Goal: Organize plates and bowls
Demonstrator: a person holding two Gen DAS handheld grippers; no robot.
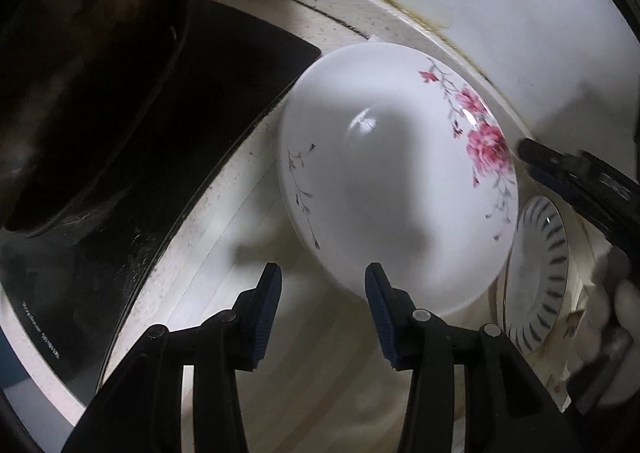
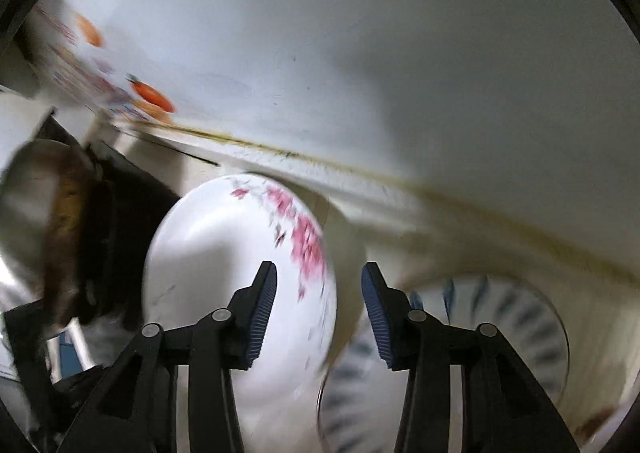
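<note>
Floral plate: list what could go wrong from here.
1. The floral plate overlaps the blue-striped plate; a clumsy grab could knock china against china and chip a rim.
2. The plate sits close to the black stove top and dark pot, so a push leftward might strike them.
3. Both the left claw and the right claw are open and holding nothing; the right wrist view is blurred, suggesting quick motion and a possible misjudged approach.

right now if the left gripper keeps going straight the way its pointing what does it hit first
Most likely the floral plate. The left gripper is open, and the plate's near rim sits just ahead of its right finger. Depth is hard to judge, so it could meet the counter first.
</note>
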